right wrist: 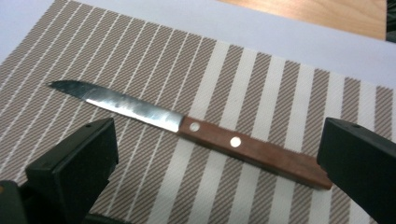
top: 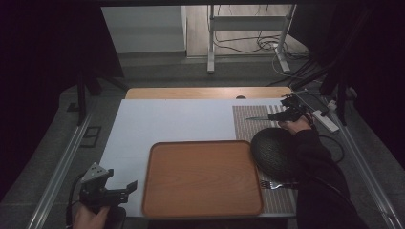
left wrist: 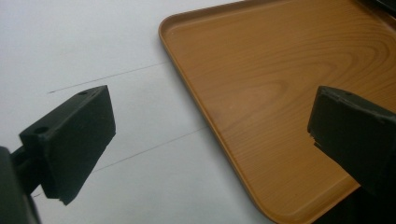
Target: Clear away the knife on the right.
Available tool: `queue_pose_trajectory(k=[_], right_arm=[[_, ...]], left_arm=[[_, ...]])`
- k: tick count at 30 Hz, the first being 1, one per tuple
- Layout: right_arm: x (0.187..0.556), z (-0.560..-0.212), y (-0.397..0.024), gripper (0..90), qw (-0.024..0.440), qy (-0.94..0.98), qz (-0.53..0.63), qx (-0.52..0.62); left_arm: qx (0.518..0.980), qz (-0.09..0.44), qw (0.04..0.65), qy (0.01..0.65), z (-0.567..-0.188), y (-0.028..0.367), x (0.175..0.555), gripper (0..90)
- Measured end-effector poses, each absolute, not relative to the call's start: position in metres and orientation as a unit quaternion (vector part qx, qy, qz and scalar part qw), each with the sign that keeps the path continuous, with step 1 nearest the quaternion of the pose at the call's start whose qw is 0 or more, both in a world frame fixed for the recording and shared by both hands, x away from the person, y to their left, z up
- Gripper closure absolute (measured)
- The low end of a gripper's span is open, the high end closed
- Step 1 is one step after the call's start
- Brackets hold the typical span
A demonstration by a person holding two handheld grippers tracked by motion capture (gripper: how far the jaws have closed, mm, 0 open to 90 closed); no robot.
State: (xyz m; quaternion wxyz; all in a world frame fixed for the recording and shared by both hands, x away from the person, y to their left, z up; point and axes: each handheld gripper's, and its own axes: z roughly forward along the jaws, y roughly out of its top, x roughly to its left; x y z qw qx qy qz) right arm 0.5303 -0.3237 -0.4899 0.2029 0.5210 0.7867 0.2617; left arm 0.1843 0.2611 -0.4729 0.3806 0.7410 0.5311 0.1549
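Note:
A knife (right wrist: 187, 126) with a brown riveted wooden handle and a bare steel blade lies flat on a striped beige placemat (right wrist: 261, 79). My right gripper (right wrist: 219, 154) is open and low over it, one jaw on each side of the handle. In the high view this gripper (top: 281, 116) is at the far right, with the knife (top: 257, 118) pointing left. My left gripper (top: 125, 188) stands open and holds nothing at the table's near left corner. Its jaws span the near left corner of a wooden tray (left wrist: 280, 93).
The wooden tray (top: 200, 179) lies empty on the white sheet (top: 167, 124). On the placemat (top: 243, 129) sit a dark round dish (top: 274, 152) and a fork (top: 274, 184) nearer the front. A white power strip (top: 325, 120) lies at the right edge.

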Motion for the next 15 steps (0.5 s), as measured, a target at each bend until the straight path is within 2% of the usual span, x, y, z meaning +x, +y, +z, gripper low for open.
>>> queue_pose_trajectory(k=[3,7,12,14,15], right_arm=[[0.534,-0.488,-0.327,18.4,0.208,0.79,0.257,0.515],[0.539,-0.486,-0.336,50.1,0.195,0.796,0.252,0.515],[0.546,-0.491,-0.342,81.0,0.183,0.799,0.247,0.517],[0.548,-0.492,-0.344,89.7,0.184,0.797,0.246,0.519],[0.55,-0.493,-0.345,89.7,0.185,0.796,0.25,0.519]], left_arm=[[0.741,0.156,0.38,0.531,-0.473,0.261,0.184,1.6],[0.741,0.156,0.379,0.531,-0.473,0.261,0.184,1.9],[0.743,0.158,0.376,0.53,-0.473,0.26,0.184,2.4],[0.743,0.158,0.376,0.53,-0.473,0.26,0.184,2.3],[0.743,0.158,0.377,0.531,-0.473,0.26,0.184,2.3]])
